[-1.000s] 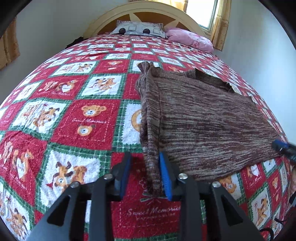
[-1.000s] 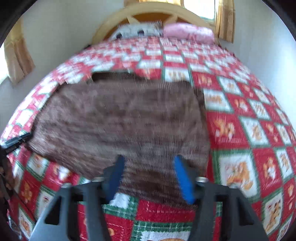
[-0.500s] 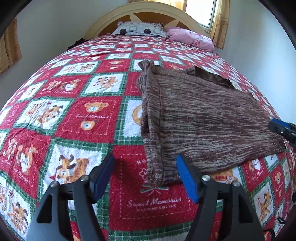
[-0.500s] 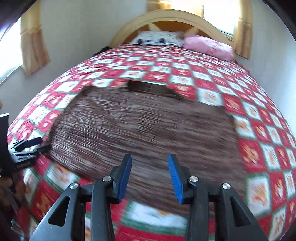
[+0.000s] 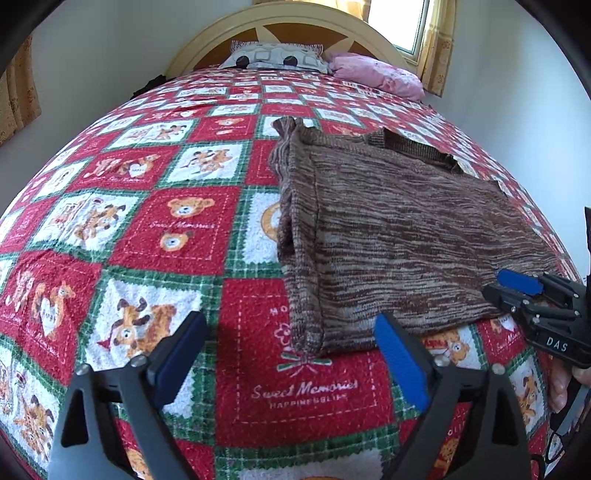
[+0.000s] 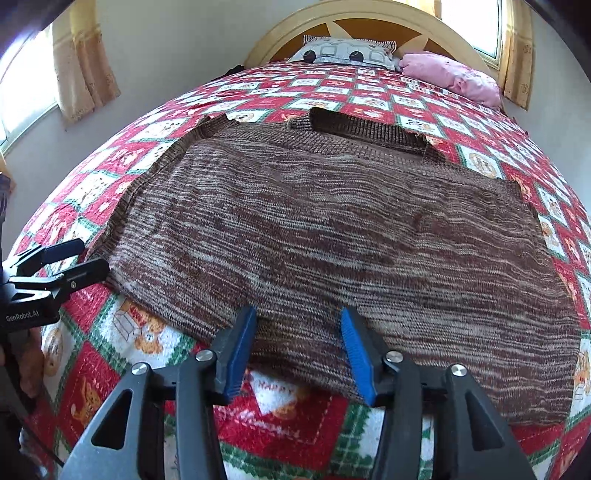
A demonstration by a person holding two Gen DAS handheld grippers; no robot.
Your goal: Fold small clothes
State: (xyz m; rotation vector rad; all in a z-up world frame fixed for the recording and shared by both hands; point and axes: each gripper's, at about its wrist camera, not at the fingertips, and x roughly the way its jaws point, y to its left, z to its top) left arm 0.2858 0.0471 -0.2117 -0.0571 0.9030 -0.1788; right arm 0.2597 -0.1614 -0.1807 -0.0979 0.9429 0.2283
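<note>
A brown marled knit sweater [image 5: 399, 236] lies flat on the bed, its left side folded inward along a thick edge [image 5: 299, 258]. My left gripper [image 5: 288, 328] hovers at the sweater's near left corner. Its jaws are opening wide, and the corner lies loose between them, untouched by the pads. My right gripper [image 6: 299, 317] is over the middle of the near hem of the sweater [image 6: 332, 236], jaws opening, with the fabric below them unpinched. Each gripper also shows in the other's view: the right gripper [image 5: 496, 284] at the hem's right end and the left gripper [image 6: 92, 254] at the left corner.
A red, green and white teddy-bear quilt [image 5: 177, 236] covers the bed. A patterned pillow [image 5: 277, 55] and a pink pillow [image 5: 376, 74] lie against the curved headboard [image 6: 369, 22]. Curtained windows [image 6: 85, 59] and walls flank the bed. A hand [image 5: 561, 387] holds the right gripper.
My left jaws have spread wide and let go of the sweater's folded corner. My right gripper has slid left along the near hem toward its middle and opened a little.
</note>
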